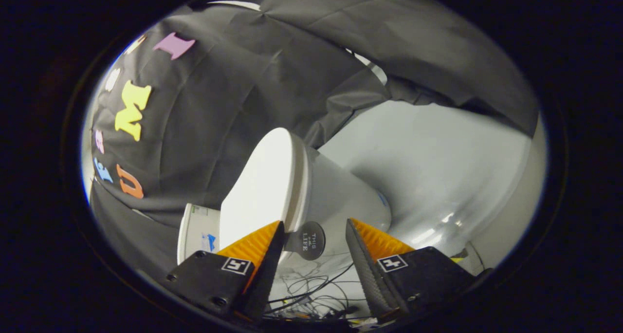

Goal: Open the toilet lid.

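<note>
On the far side hangs the crumpled black cloth booth wall [233, 94]. In front of its lower part sits the white rectangular toilet cistern [197, 233], partly hidden behind one finger [253, 248] of the gripper. Next to the cistern comes the smooth white oval plastic toilet lid [265, 182], which appears tilted steeply in this fisheye view; it lies closed against the white seat rim [302, 187] beneath it, with only a thin seam between the two. The rounded white ceramic toilet bowl [345, 196] bulges out from under that rim.

A small round dark grey tag [309, 240] with pale lettering hangs from the front edge of the lid, in the gap between the fingers and closer to the finger near the cistern. The gripper [314, 238] has its two fingers spread well apart, and neither presses on the tag or the lid. Below the gap, thin dark cables [311, 294] lie tangled on the floor. Beyond the bowl stretches the pale grey glossy floor [438, 177], catching bright reflections.
</note>
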Demonstrator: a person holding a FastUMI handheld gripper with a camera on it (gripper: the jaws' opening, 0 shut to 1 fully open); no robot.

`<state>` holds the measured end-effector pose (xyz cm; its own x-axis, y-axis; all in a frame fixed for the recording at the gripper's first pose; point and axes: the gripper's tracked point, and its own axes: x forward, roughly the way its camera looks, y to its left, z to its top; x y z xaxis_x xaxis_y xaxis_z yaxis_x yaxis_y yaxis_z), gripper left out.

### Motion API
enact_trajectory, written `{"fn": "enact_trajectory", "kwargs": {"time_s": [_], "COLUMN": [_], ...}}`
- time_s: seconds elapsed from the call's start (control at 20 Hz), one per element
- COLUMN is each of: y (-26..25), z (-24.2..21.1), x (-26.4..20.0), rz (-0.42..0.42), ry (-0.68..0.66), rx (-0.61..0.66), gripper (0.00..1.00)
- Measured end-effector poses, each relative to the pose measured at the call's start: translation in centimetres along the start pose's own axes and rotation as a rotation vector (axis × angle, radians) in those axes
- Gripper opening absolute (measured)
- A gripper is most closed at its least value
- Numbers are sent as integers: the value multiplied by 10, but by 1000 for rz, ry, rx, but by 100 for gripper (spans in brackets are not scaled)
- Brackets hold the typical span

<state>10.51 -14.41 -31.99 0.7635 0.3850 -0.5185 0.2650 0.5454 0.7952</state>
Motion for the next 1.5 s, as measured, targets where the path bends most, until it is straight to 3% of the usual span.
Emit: {"fn": "enact_trajectory", "kwargs": {"time_s": [0.1, 0.55, 0.6, 0.7, 0.9, 1.3, 1.5], "y": [2, 10, 9, 7, 10, 21, 26], "z": [-1, -4, -2, 0, 3, 6, 6], "x": [3, 14, 14, 14, 10, 3, -3], "rz": [27, 111, 110, 132, 174, 55, 35], "ry": [9, 46, 42, 45, 55, 58, 52], "rx": [24, 109, 131, 176, 231, 179, 180], "gripper": [71, 47, 36, 24, 11, 6, 6]}}
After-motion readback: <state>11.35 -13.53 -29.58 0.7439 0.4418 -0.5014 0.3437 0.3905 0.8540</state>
